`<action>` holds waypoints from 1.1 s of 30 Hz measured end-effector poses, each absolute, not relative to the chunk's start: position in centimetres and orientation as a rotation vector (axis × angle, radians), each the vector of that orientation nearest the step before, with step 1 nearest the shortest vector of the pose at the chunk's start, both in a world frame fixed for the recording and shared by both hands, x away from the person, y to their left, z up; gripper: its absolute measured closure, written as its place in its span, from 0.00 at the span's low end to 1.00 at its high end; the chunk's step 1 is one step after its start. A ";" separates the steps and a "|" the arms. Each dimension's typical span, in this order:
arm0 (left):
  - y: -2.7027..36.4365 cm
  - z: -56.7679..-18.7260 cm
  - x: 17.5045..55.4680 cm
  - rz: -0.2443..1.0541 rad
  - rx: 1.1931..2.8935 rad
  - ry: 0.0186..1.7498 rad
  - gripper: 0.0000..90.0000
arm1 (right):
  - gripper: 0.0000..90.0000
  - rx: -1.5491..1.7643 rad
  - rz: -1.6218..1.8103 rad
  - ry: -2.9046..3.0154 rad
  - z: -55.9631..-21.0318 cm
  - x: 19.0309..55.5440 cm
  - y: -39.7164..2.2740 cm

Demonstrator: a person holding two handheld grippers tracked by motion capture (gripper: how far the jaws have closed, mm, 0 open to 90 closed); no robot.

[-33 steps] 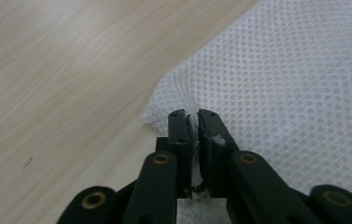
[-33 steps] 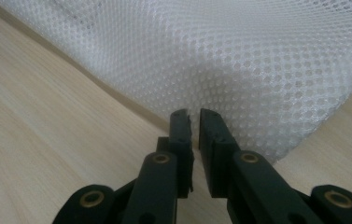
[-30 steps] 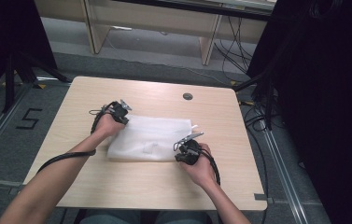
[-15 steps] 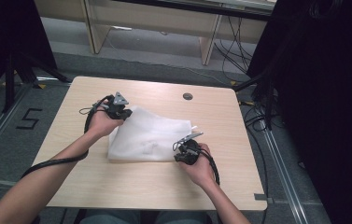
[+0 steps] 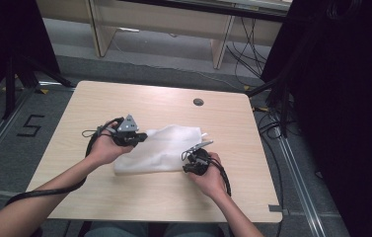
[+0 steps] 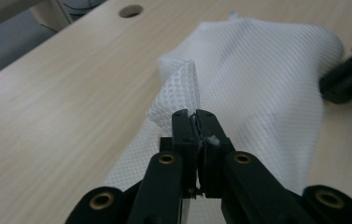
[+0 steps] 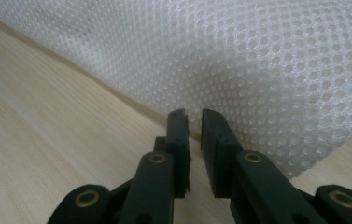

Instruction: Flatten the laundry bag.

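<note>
The white mesh bag (image 5: 161, 148) lies on the table (image 5: 124, 98); the left gripper (image 6: 194, 116) pinches its lifted edge, the right gripper (image 7: 193, 116) sits slightly parted beside its corner.

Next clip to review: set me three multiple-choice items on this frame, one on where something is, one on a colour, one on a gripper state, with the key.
1. Where does the round hole in the table lie?
A. Beyond the bag, at the far edge
B. Under the bag
C. By the person's near edge

2. What colour is the mesh bag?
A. Blue
B. White
C. Black

3. How does the left gripper stand?
A. Wide open above the table
B. Lying loose on the floor
C. Shut on a fold of the bag

Key: 1 A, the high view shows it past the bag; 2 B, white netting in every view; 3 C, the left gripper view shows mesh pinched between closed jaws.
</note>
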State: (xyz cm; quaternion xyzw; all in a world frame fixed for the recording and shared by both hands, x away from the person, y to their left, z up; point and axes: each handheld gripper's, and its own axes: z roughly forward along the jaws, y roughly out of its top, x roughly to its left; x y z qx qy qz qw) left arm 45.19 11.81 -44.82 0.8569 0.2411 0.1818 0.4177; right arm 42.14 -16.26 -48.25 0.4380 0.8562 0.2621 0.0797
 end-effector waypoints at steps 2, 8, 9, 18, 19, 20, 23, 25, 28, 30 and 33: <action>11.5 -45.6 44.3 0.428 2.180 0.574 0.97 | 0.91 1.305 0.786 2.561 -48.3 42.2 -16.3; 10.8 -48.0 42.2 0.389 2.234 0.527 0.96 | 0.87 1.325 0.848 2.532 -47.0 42.1 -16.5; 10.8 -48.2 42.1 0.392 2.236 0.517 0.96 | 0.87 1.325 0.848 2.532 -47.0 42.1 -16.5; 10.4 -49.1 41.3 0.383 2.266 0.506 0.96 | 0.74 1.320 0.958 2.440 -44.8 43.4 -15.7; 10.3 -49.2 41.2 0.375 2.270 0.501 0.96 | 0.74 1.324 0.944 2.449 -44.6 43.8 -15.3; 10.3 -49.3 41.2 0.374 2.278 0.497 0.96 | 0.70 1.325 0.943 2.451 -44.5 44.6 -14.6; 10.2 -49.5 41.1 0.371 2.283 0.498 0.96 | 0.66 1.336 0.952 2.467 -45.2 45.6 -13.4; 10.2 -49.5 41.1 0.369 2.297 0.488 0.96 | 0.63 1.376 0.925 2.501 -45.6 45.9 -12.7; 10.0 -49.7 41.0 0.368 2.303 0.480 0.96 | 0.58 1.423 0.933 2.492 -46.3 46.4 -12.0; 10.0 -49.7 41.0 0.376 2.312 0.471 0.96 | 0.56 1.434 0.913 2.504 -46.8 46.8 -11.7; 9.9 -49.8 40.9 0.369 2.307 0.472 0.96 | 0.54 1.474 0.885 2.512 -47.3 47.0 -11.3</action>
